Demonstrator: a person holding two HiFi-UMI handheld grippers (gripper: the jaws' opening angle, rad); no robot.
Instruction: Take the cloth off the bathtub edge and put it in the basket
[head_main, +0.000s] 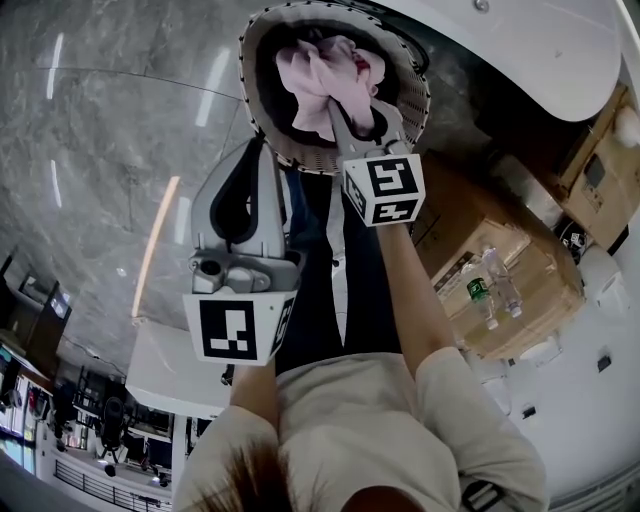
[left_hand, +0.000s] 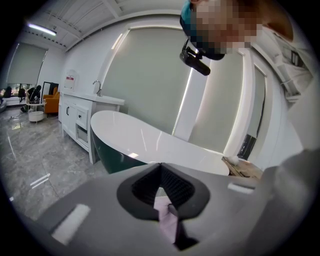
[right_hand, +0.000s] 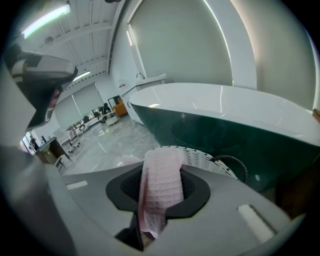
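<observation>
A round woven basket (head_main: 414, 92) stands on the floor beside the white bathtub (head_main: 540, 50). The pink cloth (head_main: 320, 75) lies bunched inside it. My right gripper (head_main: 346, 126) reaches over the near rim and is shut on a fold of that cloth. In the right gripper view the waffle-textured cloth (right_hand: 160, 187) hangs between the jaws, with the basket (right_hand: 212, 162) and bathtub (right_hand: 240, 125) beyond. My left gripper (head_main: 262, 150) is held lower left of the basket, jaws together. A thin pink strip shows in its slit (left_hand: 167, 220); whether it is pinched I cannot tell.
A cardboard box (head_main: 520, 250) with plastic bottles (head_main: 482, 296) on top stands to the right of the basket. Grey marble floor (head_main: 110, 150) spreads to the left. A white vanity cabinet (left_hand: 80, 117) stands past the bathtub (left_hand: 145, 140). The person's body fills the lower head view.
</observation>
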